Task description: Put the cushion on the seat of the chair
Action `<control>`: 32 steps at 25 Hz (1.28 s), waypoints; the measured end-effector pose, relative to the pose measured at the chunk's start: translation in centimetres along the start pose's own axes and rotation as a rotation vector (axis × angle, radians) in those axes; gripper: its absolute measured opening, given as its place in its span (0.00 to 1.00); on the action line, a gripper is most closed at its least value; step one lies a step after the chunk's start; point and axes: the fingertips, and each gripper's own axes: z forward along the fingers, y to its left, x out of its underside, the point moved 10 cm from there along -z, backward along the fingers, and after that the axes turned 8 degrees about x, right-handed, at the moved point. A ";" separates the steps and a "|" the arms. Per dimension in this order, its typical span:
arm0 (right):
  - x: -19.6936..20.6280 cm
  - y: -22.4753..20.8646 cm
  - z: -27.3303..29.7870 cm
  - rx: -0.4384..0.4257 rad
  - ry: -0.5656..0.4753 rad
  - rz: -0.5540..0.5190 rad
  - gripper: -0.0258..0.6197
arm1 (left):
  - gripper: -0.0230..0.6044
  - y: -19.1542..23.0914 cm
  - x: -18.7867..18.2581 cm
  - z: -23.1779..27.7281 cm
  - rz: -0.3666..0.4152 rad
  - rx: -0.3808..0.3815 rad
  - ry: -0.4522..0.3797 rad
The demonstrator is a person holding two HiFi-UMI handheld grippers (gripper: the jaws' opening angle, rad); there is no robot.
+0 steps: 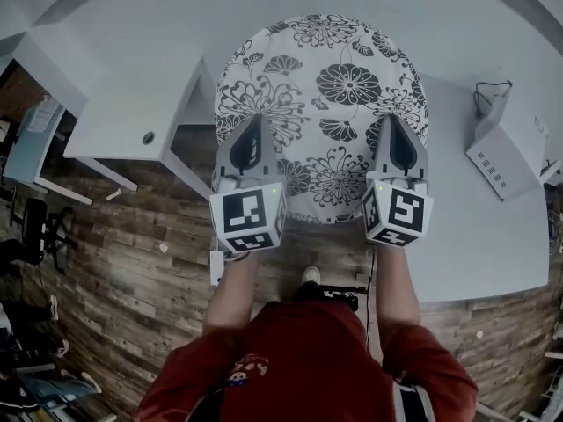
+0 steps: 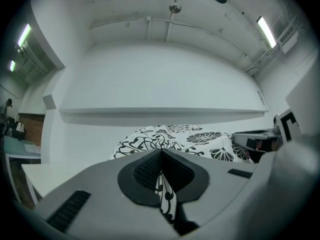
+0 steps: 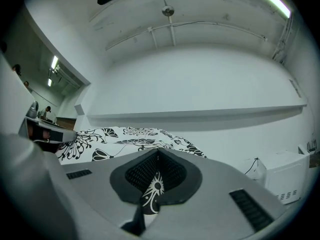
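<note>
Wood-plank floor point(image 1: 132, 253). A white desk point(image 1: 123, 112) stands at the left and a larger white table point(image 1: 493, 227) at the right and far side.

- On the table, far right: a white vented box point(image 1: 506, 161), with a small white bag point(image 1: 493, 104) just beyond it.
- Cushion point(image 1: 321, 86): round, white with a black floral print. It lies spread ahead of the person, between and over the two white surfaces. I cannot tell whether it rests on them.
- Left gripper point(image 1: 254, 134): on the cushion's near-left rim. In its own view, the jaws are pressed together with a fold of printed fabric pinched between them.
- Right gripper point(image 1: 396, 139): on the near-right rim. Its jaws are likewise clamped on a fold of printed fabric.
- Person: red shirt point(image 1: 308, 359), both forearms extended to the grippers.
</note>
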 end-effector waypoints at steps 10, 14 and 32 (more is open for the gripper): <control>-1.9 -1.0 0.8 -0.055 0.083 0.013 0.08 | 0.08 -1.0 -2.1 -0.3 -0.023 -0.050 0.097; -1.7 -0.8 0.6 -0.048 0.088 0.014 0.08 | 0.08 -0.8 -2.1 -0.3 -0.028 -0.048 0.091; -1.7 -0.2 0.1 -0.016 0.081 -0.037 0.08 | 0.08 -0.1 -1.5 -0.2 -0.045 -0.008 0.048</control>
